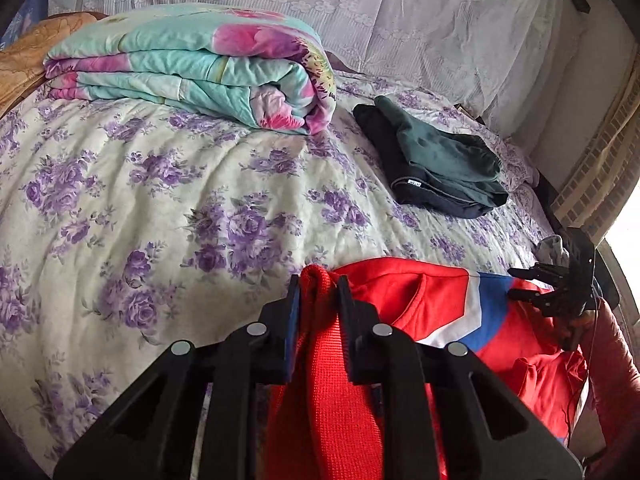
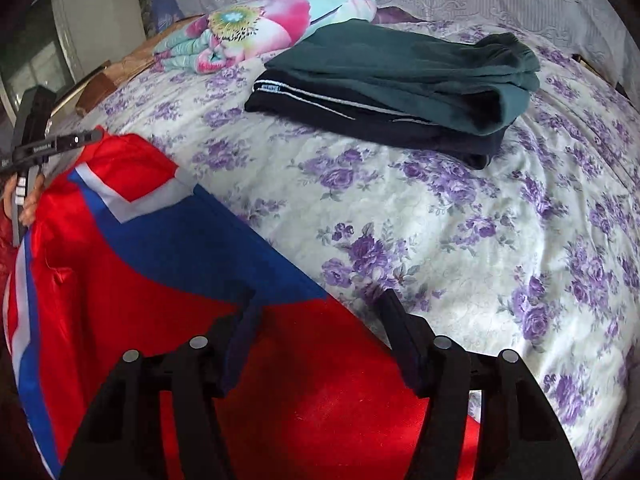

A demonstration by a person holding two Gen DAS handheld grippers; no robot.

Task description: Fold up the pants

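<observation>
Red pants (image 1: pixel 420 304) with blue and white stripes lie at the near edge of the bed; they also fill the lower left of the right wrist view (image 2: pixel 120 280). My left gripper (image 1: pixel 319 292) is shut on the red ribbed waistband (image 1: pixel 316 276), pinched between its fingers. My right gripper (image 2: pixel 318 304) is open, jaws wide apart, with the red and blue fabric lying between and under them. The right gripper also shows in the left wrist view (image 1: pixel 532 284) at the pants' far right side. The left gripper shows in the right wrist view (image 2: pixel 86 138) at the upper left.
The bed (image 1: pixel 160 200) has a cream cover with purple flowers. A folded floral quilt (image 1: pixel 192 64) lies at the back left. A stack of folded dark green and black pants (image 1: pixel 436 160) lies at the back right, also in the right wrist view (image 2: pixel 392 84).
</observation>
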